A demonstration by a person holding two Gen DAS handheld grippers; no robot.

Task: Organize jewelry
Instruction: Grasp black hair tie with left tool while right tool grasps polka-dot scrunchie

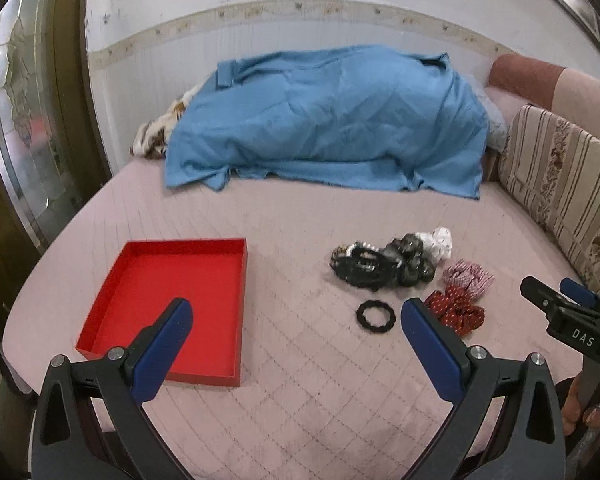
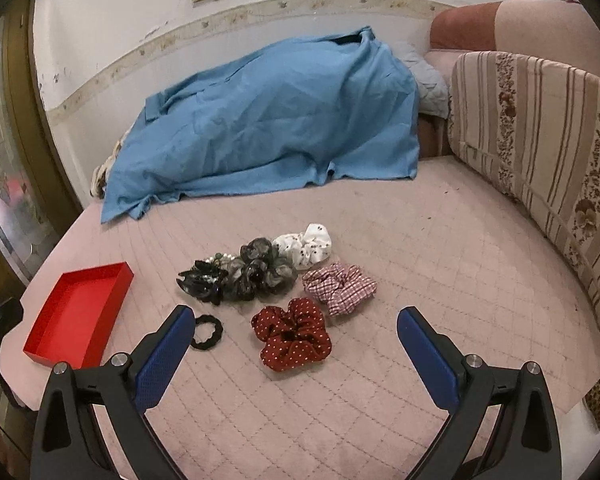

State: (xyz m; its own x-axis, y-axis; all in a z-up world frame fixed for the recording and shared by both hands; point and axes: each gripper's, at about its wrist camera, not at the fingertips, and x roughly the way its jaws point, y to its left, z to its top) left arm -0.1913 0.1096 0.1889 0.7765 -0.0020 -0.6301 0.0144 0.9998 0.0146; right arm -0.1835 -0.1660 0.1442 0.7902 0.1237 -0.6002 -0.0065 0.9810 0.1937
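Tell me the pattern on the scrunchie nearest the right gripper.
Dark red with small white polka dots; the scrunchie shows best in the right wrist view.

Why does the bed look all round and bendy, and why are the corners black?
In both wrist views, a fisheye lens curves the pink mattress edge and the wall border, and leaves dark corners. In the left wrist view, a bright light glares at the top right, and the black hair-clip pile looks slightly soft.
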